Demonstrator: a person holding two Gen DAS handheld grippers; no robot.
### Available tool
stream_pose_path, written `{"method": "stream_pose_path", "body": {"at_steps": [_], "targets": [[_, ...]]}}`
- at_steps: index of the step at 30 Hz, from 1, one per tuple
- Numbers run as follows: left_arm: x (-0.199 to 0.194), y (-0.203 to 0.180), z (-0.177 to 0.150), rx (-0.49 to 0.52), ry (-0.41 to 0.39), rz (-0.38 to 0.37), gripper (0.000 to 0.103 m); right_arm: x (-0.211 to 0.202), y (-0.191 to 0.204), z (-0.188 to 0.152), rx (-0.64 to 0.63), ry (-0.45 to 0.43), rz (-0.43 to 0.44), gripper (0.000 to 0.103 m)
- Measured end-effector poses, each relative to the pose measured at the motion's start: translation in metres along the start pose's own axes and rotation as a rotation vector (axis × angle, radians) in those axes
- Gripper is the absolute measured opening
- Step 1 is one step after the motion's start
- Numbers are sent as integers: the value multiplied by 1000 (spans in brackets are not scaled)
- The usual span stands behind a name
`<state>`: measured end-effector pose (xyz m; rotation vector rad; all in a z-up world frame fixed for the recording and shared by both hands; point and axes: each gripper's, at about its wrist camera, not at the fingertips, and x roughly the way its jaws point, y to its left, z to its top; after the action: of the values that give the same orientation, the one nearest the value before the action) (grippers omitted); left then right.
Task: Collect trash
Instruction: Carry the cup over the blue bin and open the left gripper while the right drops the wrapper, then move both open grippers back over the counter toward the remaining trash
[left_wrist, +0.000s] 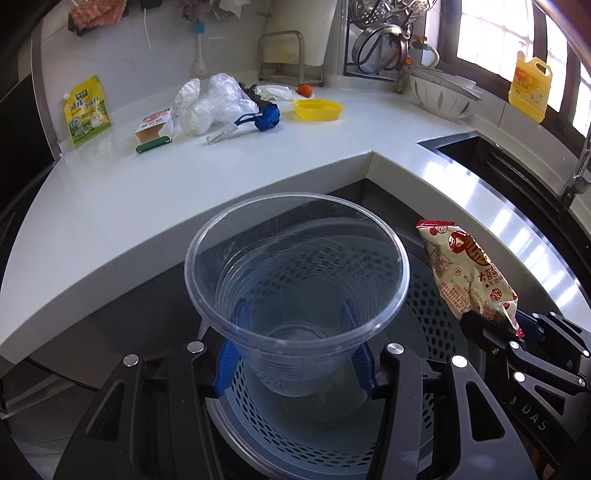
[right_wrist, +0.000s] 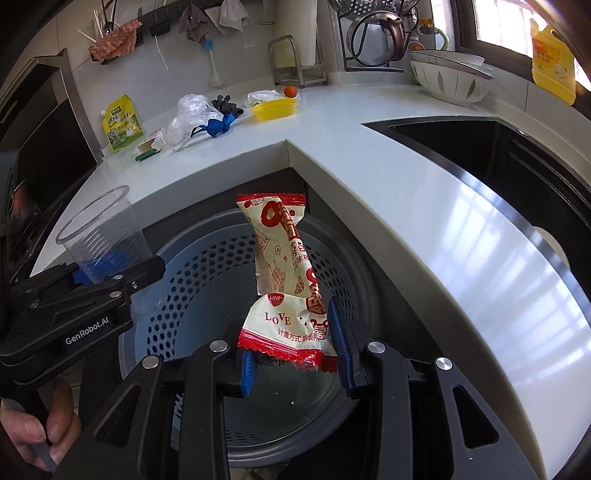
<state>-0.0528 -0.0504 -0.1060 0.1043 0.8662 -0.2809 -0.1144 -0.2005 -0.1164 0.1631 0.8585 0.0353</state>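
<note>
My left gripper (left_wrist: 295, 347) is shut on a clear plastic cup (left_wrist: 295, 280), held upright over the blue-grey perforated trash bin (left_wrist: 424, 295). The cup also shows in the right wrist view (right_wrist: 99, 236). My right gripper (right_wrist: 295, 343) is shut on a red-and-cream snack wrapper (right_wrist: 288, 280) and holds it over the same bin (right_wrist: 195, 280). In the left wrist view the wrapper (left_wrist: 469, 273) and the right gripper (left_wrist: 495, 328) are at the right of the cup.
The white L-shaped counter (left_wrist: 221, 173) holds a yellow-green pouch (left_wrist: 86, 110), a small carton (left_wrist: 153, 129), crumpled clear plastic bags (left_wrist: 210, 103), a blue strap (left_wrist: 264, 118), a yellow lid (left_wrist: 317, 109) and an orange fruit (left_wrist: 304, 89). A black sink (right_wrist: 480, 155) is at the right.
</note>
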Motion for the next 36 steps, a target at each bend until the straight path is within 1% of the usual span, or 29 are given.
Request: {"method": "stream_pose_path", "body": {"at_steps": [7,10,13,22,23,24,25,26,27,32,36], "targets": [[7,0,-9,1,31,-2,51,4,7,-13,-15,20,19,33],[8,0,-12,2,35,-6,52,5,7,-15,-15,25,21,33],[11,1,-14,-5,55,-21,52,8,5,-17,-4,38,28,33],[14,2,-17,-14,70,-26,54,13,1,-19,1,52,20,34],[14,2,-17,-18,72,-26,55,12,1,-18,1,49,18,35],[15,3,-17,-24,75,-29,60,12,1,-18,0,46,16,38],[15,4,-17,-31,75,-34,66,11,1,-18,0,41,14,45],[15,5,-17,-40,73,-35,69,10,1,-18,-1,34,11,49],[15,6,-17,-47,71,-34,75,9,1,-18,0,27,10,54],[15,11,-16,-63,74,-25,76,8,-2,-16,12,18,11,54],[12,14,-15,-65,59,-8,76,8,-2,-15,15,11,19,55]]}}
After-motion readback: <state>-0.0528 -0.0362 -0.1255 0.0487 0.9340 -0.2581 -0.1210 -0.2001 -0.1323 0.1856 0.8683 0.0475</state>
